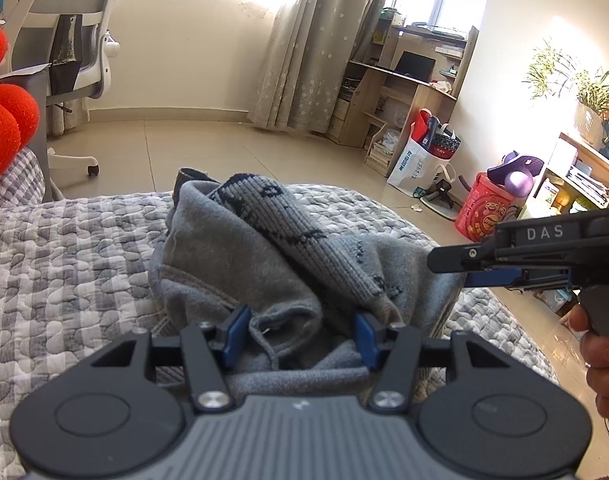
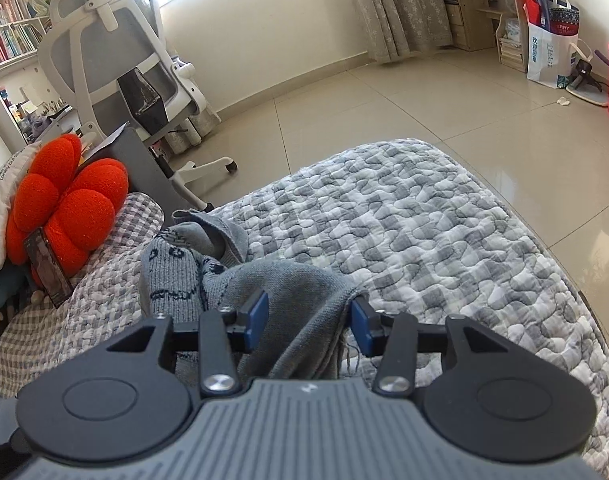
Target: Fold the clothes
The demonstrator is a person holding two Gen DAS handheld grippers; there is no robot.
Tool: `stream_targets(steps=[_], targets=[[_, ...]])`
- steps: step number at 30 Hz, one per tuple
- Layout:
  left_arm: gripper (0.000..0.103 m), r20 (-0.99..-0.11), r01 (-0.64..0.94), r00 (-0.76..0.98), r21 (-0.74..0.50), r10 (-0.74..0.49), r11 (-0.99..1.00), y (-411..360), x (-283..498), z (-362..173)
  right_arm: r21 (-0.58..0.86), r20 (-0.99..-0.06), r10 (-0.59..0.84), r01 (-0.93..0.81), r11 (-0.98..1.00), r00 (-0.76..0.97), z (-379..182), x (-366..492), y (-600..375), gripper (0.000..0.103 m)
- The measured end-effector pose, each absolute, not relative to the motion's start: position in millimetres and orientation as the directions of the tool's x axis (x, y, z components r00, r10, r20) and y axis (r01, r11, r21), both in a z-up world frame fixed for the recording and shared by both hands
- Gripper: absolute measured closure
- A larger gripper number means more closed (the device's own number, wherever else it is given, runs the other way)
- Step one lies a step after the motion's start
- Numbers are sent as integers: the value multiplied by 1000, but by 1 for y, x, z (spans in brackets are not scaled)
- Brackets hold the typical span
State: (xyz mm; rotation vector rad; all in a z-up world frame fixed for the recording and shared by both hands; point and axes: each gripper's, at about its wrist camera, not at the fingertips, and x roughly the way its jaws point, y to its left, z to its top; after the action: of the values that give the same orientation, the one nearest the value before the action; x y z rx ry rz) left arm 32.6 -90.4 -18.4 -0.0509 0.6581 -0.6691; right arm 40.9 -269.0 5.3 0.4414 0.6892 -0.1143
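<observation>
Left tool (image 1: 300, 332) straddles grey sweater (image 1: 240, 248) (contact unclear, folds hidden).

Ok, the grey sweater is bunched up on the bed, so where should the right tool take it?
Probably the frayed hem edge of the grey sweater, which hangs bunched between the right tool's blue pads. Come from the quilt side: that edge faces the bare quilt, while the patterned folds pile up opposite.

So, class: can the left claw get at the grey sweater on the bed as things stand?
Probably yes: the grey sweater already bunches between the left claw's parted pads, nothing blocking; the right claw sits off at its far edge.
</observation>
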Motion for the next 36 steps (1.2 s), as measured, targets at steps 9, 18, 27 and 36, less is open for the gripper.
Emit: stream_targets(steps=[9,18,27,36], targets=[[48,-556,546,590,-259,-585,797,-91,35,-19,418,-569,60,227,880,820,16,28,-279,41],[55,-555,524,607,-258,-569,812,-89,32,-16,480,-508,272,7,877,817,16,51,-225,41],[78,-575,432,638,-283,-512,856,-67,34,-12,488,-552,304,5,873,777,-5,79,-204,74],[87,-636,200,689,-294,-347,935,-12,45,-11,618,-473,330,41,785,817,-4,57,-233,87]])
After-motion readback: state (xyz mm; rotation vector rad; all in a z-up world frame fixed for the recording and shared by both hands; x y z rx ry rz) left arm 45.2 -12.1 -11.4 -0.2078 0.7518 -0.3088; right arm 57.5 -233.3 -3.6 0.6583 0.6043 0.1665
